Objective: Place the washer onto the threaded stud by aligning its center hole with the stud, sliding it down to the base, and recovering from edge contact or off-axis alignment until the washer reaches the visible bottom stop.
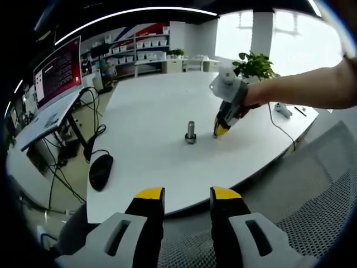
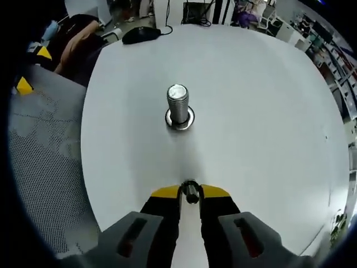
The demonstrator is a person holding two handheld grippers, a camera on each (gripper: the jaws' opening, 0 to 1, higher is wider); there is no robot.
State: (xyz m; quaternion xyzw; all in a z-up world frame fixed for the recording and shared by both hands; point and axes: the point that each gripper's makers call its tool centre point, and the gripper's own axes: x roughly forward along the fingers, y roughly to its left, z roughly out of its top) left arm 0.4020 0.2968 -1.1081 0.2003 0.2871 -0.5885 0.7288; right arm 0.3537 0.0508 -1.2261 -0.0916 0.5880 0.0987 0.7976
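Observation:
A short threaded steel stud (image 1: 191, 132) stands upright on the white table (image 1: 145, 111), on a round base flange (image 2: 179, 119). In the right gripper view the stud (image 2: 178, 105) is straight ahead, a good gap beyond my right gripper (image 2: 191, 191). That gripper is shut on a small dark washer (image 2: 191, 192), pinched edge-on between the yellow fingertips (image 2: 165, 192). In the left gripper view the right gripper (image 1: 221, 129) sits low by the table just right of the stud, held by a person's hand. My left gripper (image 1: 188, 194) hangs open off the table's near edge, holding nothing.
A black mouse (image 1: 101, 170) lies near the table's left edge, also seen as the mouse (image 2: 141, 34). A monitor (image 1: 58, 72) stands on a desk to the left. A potted plant (image 1: 254, 66) and a cable are at the far right. A grey mesh chair (image 1: 312, 206) is beside the table.

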